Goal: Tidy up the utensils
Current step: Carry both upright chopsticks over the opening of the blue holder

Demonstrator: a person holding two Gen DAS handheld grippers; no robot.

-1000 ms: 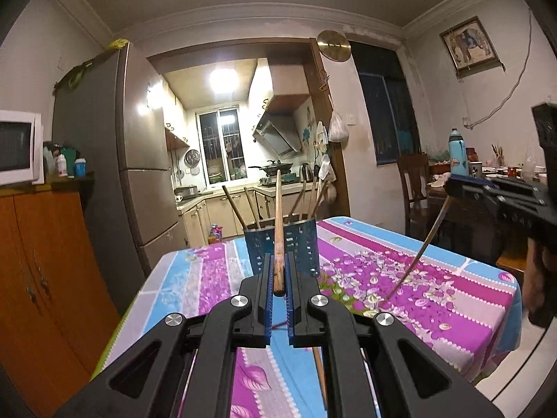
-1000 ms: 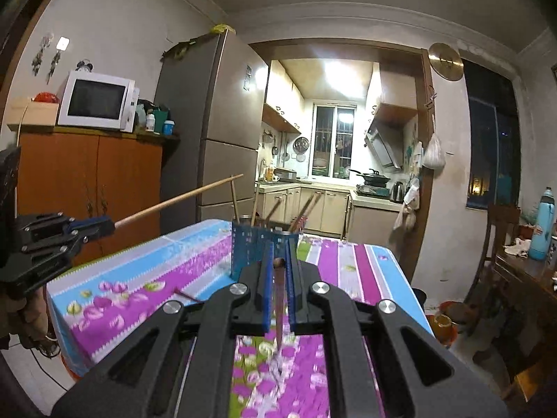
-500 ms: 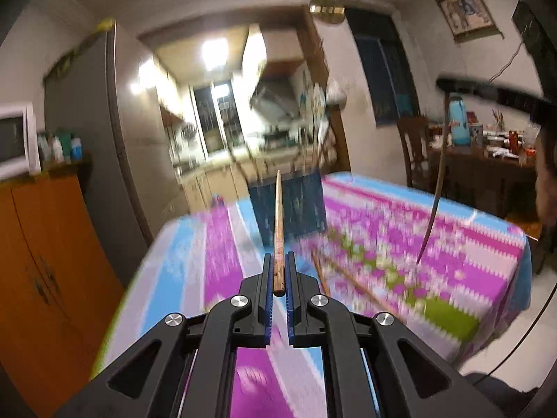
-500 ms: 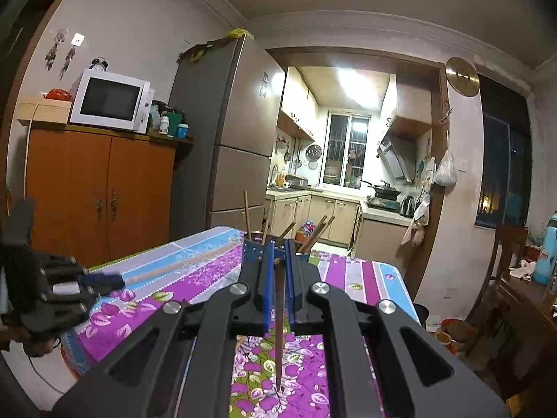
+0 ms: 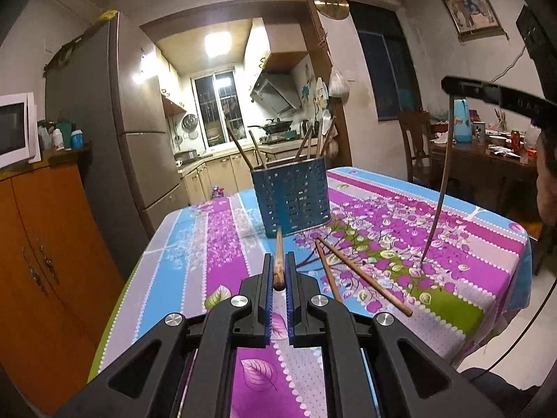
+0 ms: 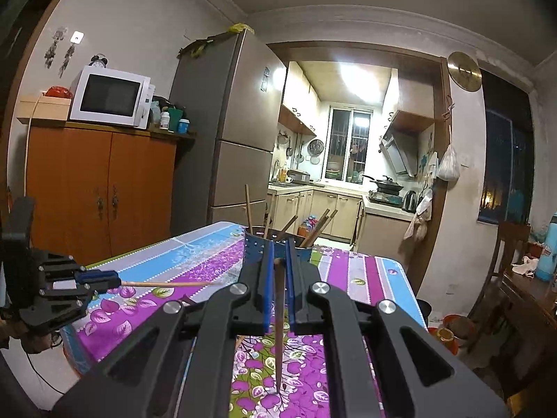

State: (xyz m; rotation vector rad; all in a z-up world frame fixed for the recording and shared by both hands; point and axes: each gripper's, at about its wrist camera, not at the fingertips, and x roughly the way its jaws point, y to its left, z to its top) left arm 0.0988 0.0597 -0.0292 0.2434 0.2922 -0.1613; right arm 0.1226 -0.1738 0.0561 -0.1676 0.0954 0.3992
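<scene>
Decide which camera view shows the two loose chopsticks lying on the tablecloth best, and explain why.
The left wrist view: both loose chopsticks lie in full sight on the tablecloth, right of its tongs. In the right wrist view the tongs hide nearly all of them; only short ends peek out.

no readable text, labels or numbers anywhere

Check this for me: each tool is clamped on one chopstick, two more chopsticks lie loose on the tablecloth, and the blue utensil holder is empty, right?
Not quite: the blue utensil holder is not empty; the left wrist view shows several chopsticks standing in it. The rest holds: the left tool and right tool each grip one chopstick, and two loose chopsticks lie on the tablecloth.
</scene>
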